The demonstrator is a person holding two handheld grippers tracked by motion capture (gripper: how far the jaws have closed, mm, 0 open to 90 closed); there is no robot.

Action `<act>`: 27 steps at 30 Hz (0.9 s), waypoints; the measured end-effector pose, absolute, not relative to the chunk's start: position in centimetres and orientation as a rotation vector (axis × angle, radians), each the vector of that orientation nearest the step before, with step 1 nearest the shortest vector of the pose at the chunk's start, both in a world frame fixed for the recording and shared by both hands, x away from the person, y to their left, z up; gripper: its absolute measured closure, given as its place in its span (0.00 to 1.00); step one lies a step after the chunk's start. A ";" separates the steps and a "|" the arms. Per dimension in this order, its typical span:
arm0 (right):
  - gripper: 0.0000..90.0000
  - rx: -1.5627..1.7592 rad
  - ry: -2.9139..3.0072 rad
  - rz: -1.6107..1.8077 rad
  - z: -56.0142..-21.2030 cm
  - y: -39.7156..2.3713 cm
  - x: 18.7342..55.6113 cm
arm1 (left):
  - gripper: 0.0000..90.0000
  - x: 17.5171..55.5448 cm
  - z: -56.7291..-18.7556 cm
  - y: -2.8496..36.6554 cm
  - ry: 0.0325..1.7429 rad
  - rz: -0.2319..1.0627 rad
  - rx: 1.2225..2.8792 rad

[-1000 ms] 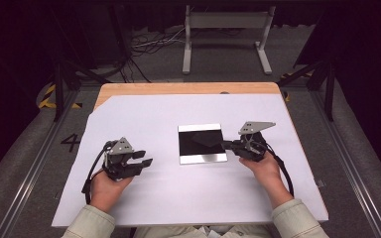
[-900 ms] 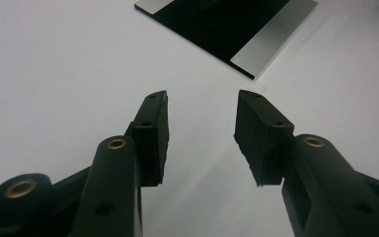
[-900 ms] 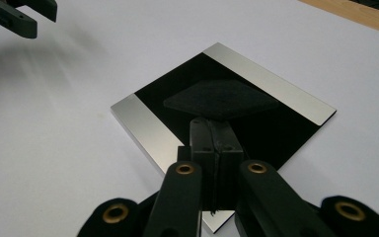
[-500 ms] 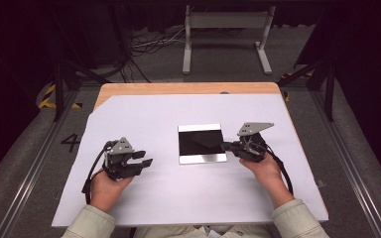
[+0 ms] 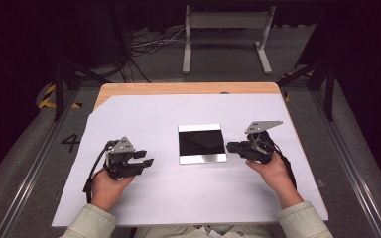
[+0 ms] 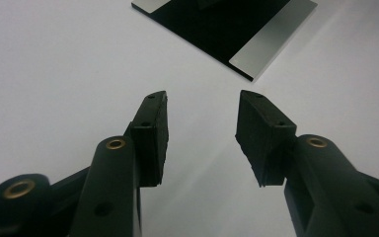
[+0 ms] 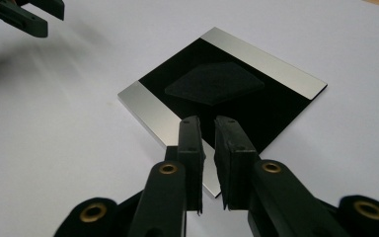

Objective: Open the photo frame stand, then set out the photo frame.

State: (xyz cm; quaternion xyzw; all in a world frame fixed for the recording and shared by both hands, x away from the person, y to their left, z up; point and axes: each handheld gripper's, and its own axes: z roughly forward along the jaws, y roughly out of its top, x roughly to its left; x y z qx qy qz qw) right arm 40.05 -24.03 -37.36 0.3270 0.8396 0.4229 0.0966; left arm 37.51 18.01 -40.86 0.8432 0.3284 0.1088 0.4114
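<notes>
Beside the plate, fingers just parted.

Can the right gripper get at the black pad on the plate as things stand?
Probably yes. The right gripper sits at the plate's edge, jaws just parting with nothing between them, and nothing stands between it and the black pad.

Your sleeves are a pale beige-green, cuffed at the wrists. Each hand-held gripper is black: the left hand-held gripper and the right hand-held gripper both carry a grey three-cornered plate on top, and a black cable loops back from each past your wrist. Seen close in the gripper views, your jaws are matte black arms with brass-ringed pivot holes, small screw holes, and rough, flat black pads.
</notes>
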 end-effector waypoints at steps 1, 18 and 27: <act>0.87 0.985 2.490 1.256 -37.2 -24.2 40.0 | 0.62 37.5 -40.9 18.0 0.831 0.267 2.119; 0.76 1.176 2.503 1.288 -35.0 -25.0 40.4 | 0.61 37.6 -40.8 18.1 0.851 0.264 2.107; 0.72 1.325 2.515 1.249 -34.5 -25.2 42.5 | 0.61 37.5 -40.8 18.1 0.853 0.262 2.108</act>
